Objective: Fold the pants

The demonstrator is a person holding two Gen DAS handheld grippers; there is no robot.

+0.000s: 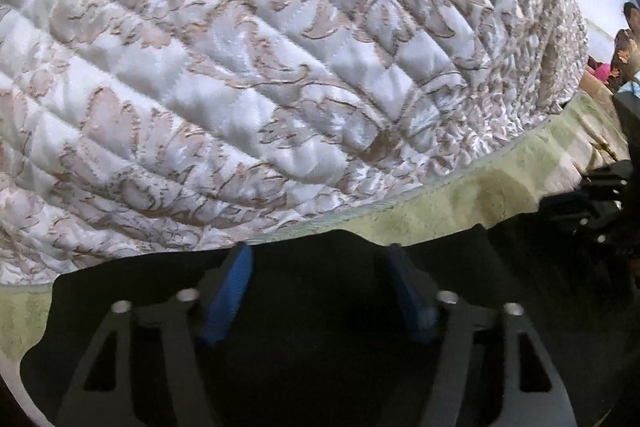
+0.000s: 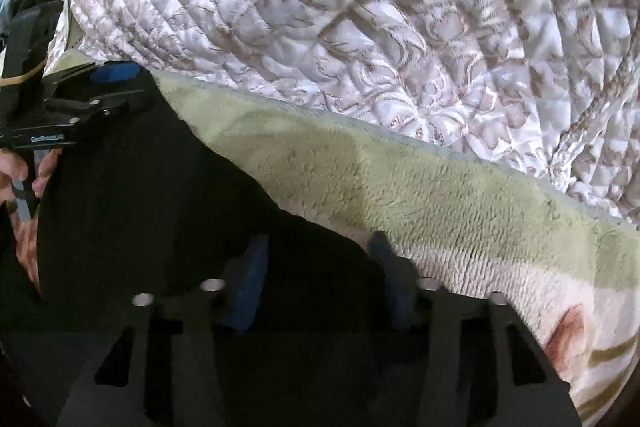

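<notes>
Right now your black pants (image 2: 160, 187) show as a dark, featureless mass with a ragged upper edge, lying on a fuzzy green blanket (image 2: 440, 195). Beyond that blanket spreads a quilted white bedspread (image 1: 240, 67) with a beige leaf pattern; a person (image 1: 624, 43) shows at the far edge of the left view. Your left gripper (image 1: 320, 255) has its blue pads apart over the black cloth near its edge. Your right gripper (image 2: 316, 247) also stands apart above the cloth; whether either pinches it you cannot tell.
</notes>
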